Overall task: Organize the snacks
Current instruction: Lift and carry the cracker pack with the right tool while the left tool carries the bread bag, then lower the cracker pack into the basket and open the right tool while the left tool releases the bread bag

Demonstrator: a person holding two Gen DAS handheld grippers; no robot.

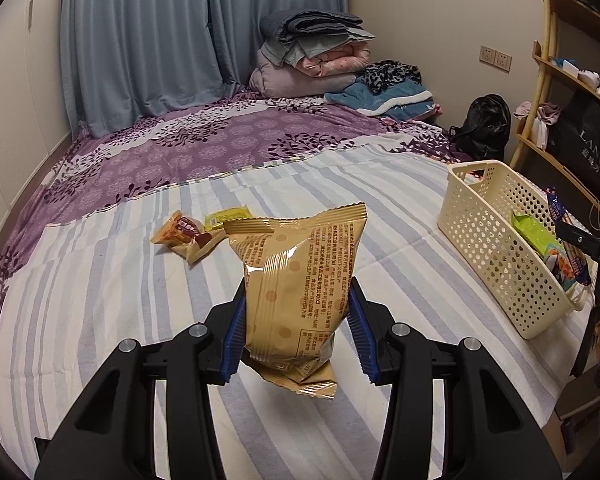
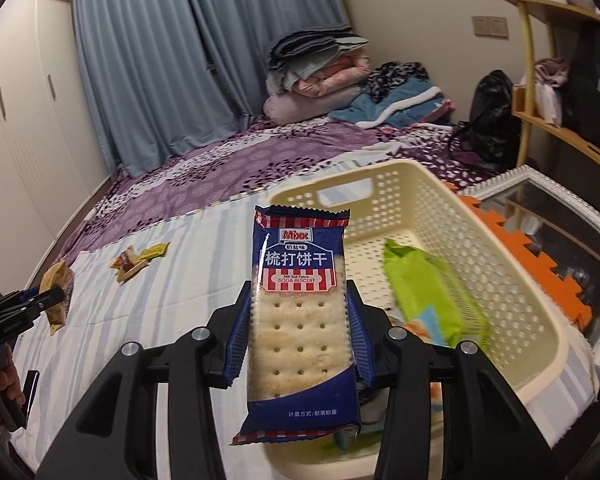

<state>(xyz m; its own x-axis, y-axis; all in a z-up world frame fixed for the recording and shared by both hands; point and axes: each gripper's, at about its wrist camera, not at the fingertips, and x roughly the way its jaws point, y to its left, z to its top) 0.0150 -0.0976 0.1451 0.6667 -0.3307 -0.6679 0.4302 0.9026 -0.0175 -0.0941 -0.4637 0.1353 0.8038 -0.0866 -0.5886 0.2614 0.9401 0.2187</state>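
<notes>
Here, on your left, your left gripper (image 1: 296, 316) was clamped on a tan snack bag (image 1: 296, 280), its blue pads (image 1: 236, 328) pressing the bag's sides and holding it upright above the striped sheet (image 1: 120, 300). Just beyond the bag, two small snack packets lay on the sheet: an orange-and-brown one (image 1: 184, 236) and a yellow one (image 1: 228, 218), touching each other. Farther back the purple flowered bedspread (image 1: 204, 148) ran to a pile of folded blankets (image 1: 312, 56) against the blue curtains (image 1: 140, 40). To the right of the bag, well apart from it, stood the cream basket (image 1: 496, 248) on the sheet, with a green packet (image 1: 534, 232) lying inside. At the far right edge of that view your right gripper showed only as a dark shape over the basket. From the right wrist, your left gripper (image 2: 40, 300) appeared at the left edge with the tan bag (image 2: 58, 292) in it, and the small packets (image 2: 140, 260) lay near it. In the middle, your right gripper (image 2: 300, 328) was clenched on a blue soda biscuit pack (image 2: 300, 312), pads against its long sides, the pack standing upright over the basket's (image 2: 500, 280) near left corner. The green packet (image 2: 428, 296) lay tilted inside the basket to the right, slightly blurred. A black backpack (image 2: 492, 128) sat by the wooden shelf (image 2: 540, 120).
</notes>
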